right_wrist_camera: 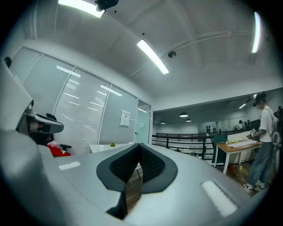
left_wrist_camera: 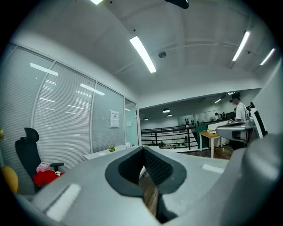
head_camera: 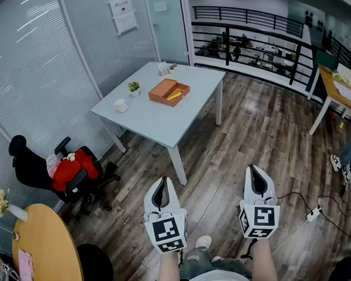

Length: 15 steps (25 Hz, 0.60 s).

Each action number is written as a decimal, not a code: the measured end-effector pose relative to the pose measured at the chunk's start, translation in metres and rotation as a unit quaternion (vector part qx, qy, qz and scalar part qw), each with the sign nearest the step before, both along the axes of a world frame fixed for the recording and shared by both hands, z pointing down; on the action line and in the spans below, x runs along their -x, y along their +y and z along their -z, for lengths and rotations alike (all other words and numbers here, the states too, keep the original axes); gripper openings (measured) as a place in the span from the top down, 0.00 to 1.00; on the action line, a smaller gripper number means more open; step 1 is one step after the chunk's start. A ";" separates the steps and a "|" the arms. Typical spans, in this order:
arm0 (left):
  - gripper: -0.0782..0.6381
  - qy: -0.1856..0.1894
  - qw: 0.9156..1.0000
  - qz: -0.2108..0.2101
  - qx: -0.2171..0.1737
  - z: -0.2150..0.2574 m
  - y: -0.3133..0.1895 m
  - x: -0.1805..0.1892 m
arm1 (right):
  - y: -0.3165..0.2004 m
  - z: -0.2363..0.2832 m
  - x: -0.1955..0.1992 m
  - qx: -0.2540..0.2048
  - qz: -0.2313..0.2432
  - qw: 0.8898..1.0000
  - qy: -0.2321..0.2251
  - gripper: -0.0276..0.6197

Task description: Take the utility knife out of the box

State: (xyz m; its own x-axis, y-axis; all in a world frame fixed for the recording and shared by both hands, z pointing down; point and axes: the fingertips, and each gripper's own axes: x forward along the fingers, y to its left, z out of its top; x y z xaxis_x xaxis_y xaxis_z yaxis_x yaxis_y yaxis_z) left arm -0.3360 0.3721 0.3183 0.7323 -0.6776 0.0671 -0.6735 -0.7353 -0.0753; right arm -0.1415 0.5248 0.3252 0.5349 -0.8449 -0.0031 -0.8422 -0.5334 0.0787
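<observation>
While we stand on the brown wood-plank floor (head_camera: 251, 127), well short of the white rectangular table (head_camera: 157, 123), we hold both tools low off the table's near corner, apart from it. The left gripper (head_camera: 162, 180) has its dark padded jaws brought together at the tips with nothing between them. The right gripper (head_camera: 252, 168) is the same, jaws meeting and empty. On the far half of the table sits the shallow orange open-topped box (head_camera: 163, 88). Inside it, toward the table's right side, lies the slim yellow utility knife (head_camera: 174, 96), with neither tool near it. Also on the table, left of the box, stand a small white cup (head_camera: 121, 105) and a tiny potted plant with yellow flowers (head_camera: 134, 86). Beyond the table's left edge, a black office chair draped with a red garment (head_camera: 74, 170) stands by the blinds.
</observation>
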 end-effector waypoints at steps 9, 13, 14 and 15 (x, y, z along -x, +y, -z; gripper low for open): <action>0.89 -0.002 1.000 0.001 0.002 -0.002 -0.005 -0.002 | -0.002 -0.004 -0.004 0.002 -0.002 1.000 -0.006 0.92; 0.89 -0.008 1.000 0.000 -0.004 -0.005 -0.013 -0.006 | -0.009 -0.009 -0.010 0.009 -0.003 1.000 -0.008 0.92; 0.89 -0.009 1.000 0.000 -0.003 -0.006 -0.015 -0.007 | -0.011 -0.010 -0.011 0.010 -0.002 1.000 -0.008 0.92; 0.89 -0.009 1.000 -0.001 -0.003 -0.006 -0.018 -0.009 | -0.014 -0.011 -0.013 0.011 -0.001 1.000 -0.008 0.92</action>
